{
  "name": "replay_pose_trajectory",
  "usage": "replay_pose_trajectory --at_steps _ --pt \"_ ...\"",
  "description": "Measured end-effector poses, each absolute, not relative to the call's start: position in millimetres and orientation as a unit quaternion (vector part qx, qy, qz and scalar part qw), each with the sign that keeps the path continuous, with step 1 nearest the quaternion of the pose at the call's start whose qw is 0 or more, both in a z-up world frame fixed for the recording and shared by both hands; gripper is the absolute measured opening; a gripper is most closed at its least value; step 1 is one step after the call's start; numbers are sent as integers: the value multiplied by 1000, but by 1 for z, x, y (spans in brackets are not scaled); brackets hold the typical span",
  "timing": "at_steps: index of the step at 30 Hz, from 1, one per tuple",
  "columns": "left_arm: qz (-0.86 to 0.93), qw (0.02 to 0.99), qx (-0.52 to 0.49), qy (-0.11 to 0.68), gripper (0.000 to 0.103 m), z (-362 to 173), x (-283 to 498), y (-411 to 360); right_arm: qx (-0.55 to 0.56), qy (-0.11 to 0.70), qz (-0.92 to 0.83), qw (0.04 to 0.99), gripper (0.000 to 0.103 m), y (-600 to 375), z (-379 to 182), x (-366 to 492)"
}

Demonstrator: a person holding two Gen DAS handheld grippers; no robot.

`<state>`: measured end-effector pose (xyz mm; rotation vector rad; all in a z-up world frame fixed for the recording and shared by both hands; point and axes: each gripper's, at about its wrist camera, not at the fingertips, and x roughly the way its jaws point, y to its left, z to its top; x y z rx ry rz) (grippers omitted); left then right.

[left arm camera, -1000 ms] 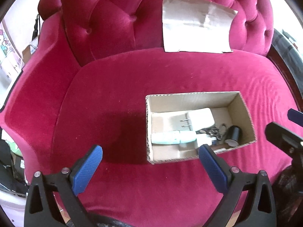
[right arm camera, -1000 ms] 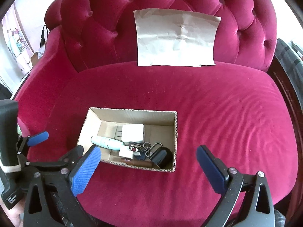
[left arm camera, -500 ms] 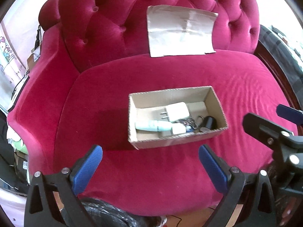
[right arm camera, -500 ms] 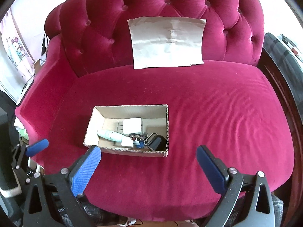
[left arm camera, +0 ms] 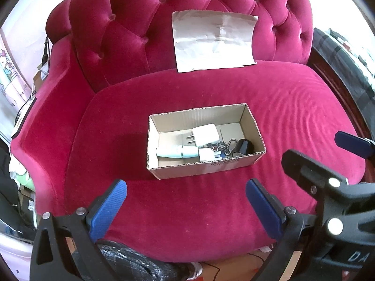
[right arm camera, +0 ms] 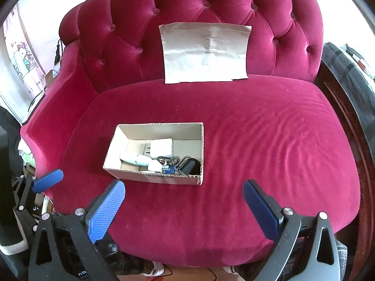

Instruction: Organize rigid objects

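An open cardboard box (left arm camera: pixel 255 125) (right arm camera: pixel 201 145) sits on the red velvet sofa seat. In it lie a white plug charger (left arm camera: pixel 206 134) (right arm camera: pixel 161 148), a pale mint tube-shaped device (left arm camera: pixel 177 152) (right arm camera: pixel 134 158), a small white adapter (left arm camera: pixel 206 155), a key ring bunch (left arm camera: pixel 222 146) (right arm camera: pixel 171 161) and a black round item (left arm camera: pixel 245 146) (right arm camera: pixel 189 165). My left gripper (left arm camera: pixel 186 201) is open and empty, well short of the box. My right gripper (right arm camera: pixel 184 201) is open and empty, near the seat's front edge.
A creased sheet of paper (left arm camera: pixel 214 39) (right arm camera: pixel 205 51) leans on the tufted backrest. The sofa's dark wooden frame (right arm camera: pixel 339 121) runs down the right side. Clutter and cables sit beyond the left arm (left arm camera: pixel 23 178). The right gripper's frame shows in the left view (left arm camera: pixel 328 187).
Both grippers have pulled back and up from the box, so it looks smaller and farther. The box contents have not moved. Both stay open.
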<state>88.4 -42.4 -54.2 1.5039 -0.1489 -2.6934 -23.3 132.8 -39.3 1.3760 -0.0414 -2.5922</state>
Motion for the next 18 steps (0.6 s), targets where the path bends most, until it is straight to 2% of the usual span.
replay_pose_trajectory --at_steps 18 --pt "-876 35 479 -40 103 -49 88 -46 466 -9 -878 106 103 130 -37 -19"
